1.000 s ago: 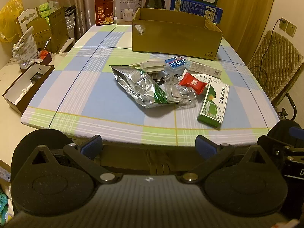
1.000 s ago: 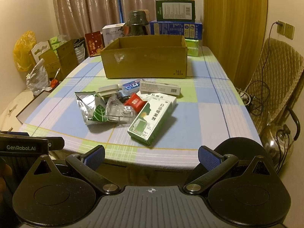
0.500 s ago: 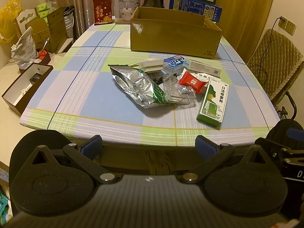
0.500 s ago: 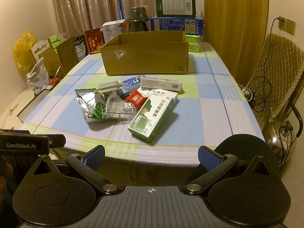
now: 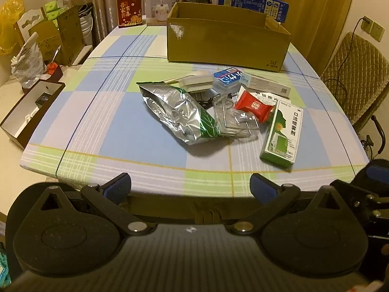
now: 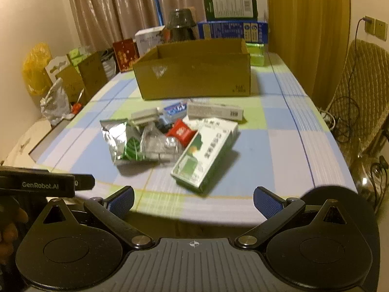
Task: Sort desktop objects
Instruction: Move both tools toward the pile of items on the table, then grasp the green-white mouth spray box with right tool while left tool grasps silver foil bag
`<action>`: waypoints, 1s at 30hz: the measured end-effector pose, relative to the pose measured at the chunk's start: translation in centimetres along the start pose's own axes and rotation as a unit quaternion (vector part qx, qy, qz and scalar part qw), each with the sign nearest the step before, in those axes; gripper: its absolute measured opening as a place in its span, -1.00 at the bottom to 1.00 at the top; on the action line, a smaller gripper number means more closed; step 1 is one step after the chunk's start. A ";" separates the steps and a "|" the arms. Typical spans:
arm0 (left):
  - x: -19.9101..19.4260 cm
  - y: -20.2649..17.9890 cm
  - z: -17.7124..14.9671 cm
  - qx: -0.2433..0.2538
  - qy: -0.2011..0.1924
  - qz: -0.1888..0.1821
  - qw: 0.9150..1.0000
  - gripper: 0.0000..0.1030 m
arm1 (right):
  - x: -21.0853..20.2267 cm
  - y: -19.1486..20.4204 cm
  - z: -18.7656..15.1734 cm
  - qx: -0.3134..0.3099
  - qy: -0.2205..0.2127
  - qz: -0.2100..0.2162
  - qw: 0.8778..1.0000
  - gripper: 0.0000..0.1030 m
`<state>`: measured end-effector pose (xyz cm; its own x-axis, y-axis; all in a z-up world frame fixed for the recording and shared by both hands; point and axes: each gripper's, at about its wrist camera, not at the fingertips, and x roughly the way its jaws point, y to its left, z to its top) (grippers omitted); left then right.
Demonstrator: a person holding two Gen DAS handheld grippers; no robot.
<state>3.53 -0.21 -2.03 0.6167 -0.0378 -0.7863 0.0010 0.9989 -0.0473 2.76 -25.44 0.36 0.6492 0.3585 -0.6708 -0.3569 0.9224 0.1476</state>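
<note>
A: Fingers first. The left gripper (image 5: 190,187) has its blue-padded fingers (image 5: 118,186) spread wide with nothing between them, hanging off the near edge of the table (image 5: 145,168). The right gripper (image 6: 193,200) is the same: spread wide, empty, short of the table.

B: So how far along is the sorting?

A: By my reading, not begun. Nothing is lifted, and the whole pile sits mid-table.

B: What's in it, nearest first?

A: The green-and-white medicine box (image 5: 283,135) lies flat, closest to the right gripper. Beside it a crumpled silver foil pouch (image 5: 177,112) and clear plastic packaging (image 5: 233,119), touching. Then a red sachet (image 5: 254,105) resting on a white box, a blue-and-white pack (image 5: 228,76) and a long pale carton (image 5: 266,85).

B: And beyond?

A: The open cardboard box (image 5: 226,41), apart from the pile; I'd guess that's the destination. Its inside is hidden from both views.
</note>
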 end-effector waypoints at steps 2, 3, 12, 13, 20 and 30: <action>0.6 0.2 0.5 -0.001 0.002 -0.001 1.000 0.98 | 0.4 -0.2 0.3 0.011 -0.011 -0.006 1.000 0.97; 0.9 0.2 0.7 -0.002 0.003 -0.001 1.000 0.98 | 0.7 -0.4 0.4 0.018 -0.016 -0.009 1.000 0.97; 4.3 1.6 3.1 -0.016 0.015 0.004 1.000 0.98 | 4.9 -0.6 1.9 0.018 0.000 -0.049 0.999 0.97; 4.7 1.8 3.3 -0.021 0.016 0.005 1.000 0.98 | 5.5 -0.7 2.2 0.021 0.004 -0.047 0.999 0.97; 8.0 3.7 4.7 -0.060 0.031 0.009 0.998 0.98 | 10.0 -0.4 3.2 0.023 0.031 -0.042 0.998 0.96; 11.6 4.3 5.8 -0.076 0.043 -0.001 0.996 0.98 | 15.1 -0.5 2.9 0.036 0.062 -0.061 0.996 0.38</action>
<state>15.31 3.81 -7.78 0.5467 -0.0495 -0.8358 -0.1214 0.9830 -0.1376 14.72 -20.03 -7.74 0.5954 0.2268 -0.7707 -0.2283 0.9675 0.1083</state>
